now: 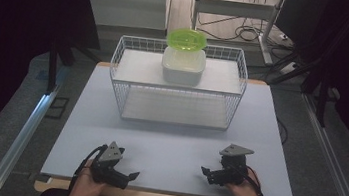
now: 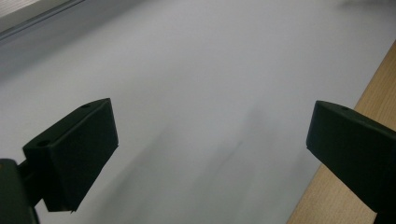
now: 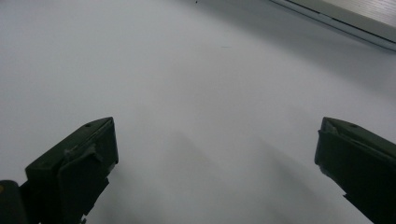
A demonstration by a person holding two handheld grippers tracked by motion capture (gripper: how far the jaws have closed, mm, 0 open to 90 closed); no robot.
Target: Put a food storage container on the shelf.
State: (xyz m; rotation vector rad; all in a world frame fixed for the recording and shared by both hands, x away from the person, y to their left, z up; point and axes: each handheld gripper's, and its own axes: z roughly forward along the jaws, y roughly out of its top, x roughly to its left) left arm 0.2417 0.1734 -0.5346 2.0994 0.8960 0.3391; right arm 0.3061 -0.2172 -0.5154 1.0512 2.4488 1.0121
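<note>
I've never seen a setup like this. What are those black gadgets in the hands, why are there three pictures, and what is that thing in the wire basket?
No robot here: a person holds a hand-operated tool in each hand, the left gripper and the right gripper. Each has two black jaws, and both stand wide open, holding nothing.

The high view looks down from above the person. Each gripper view comes from a small camera riding on that gripper, looking out between its jaws at the pale table.

Farther back on the table stands a white wire basket with a shelf. On that shelf sits a white container with a green lid on top. Both grippers are near the table's front edge, far from it.
</note>
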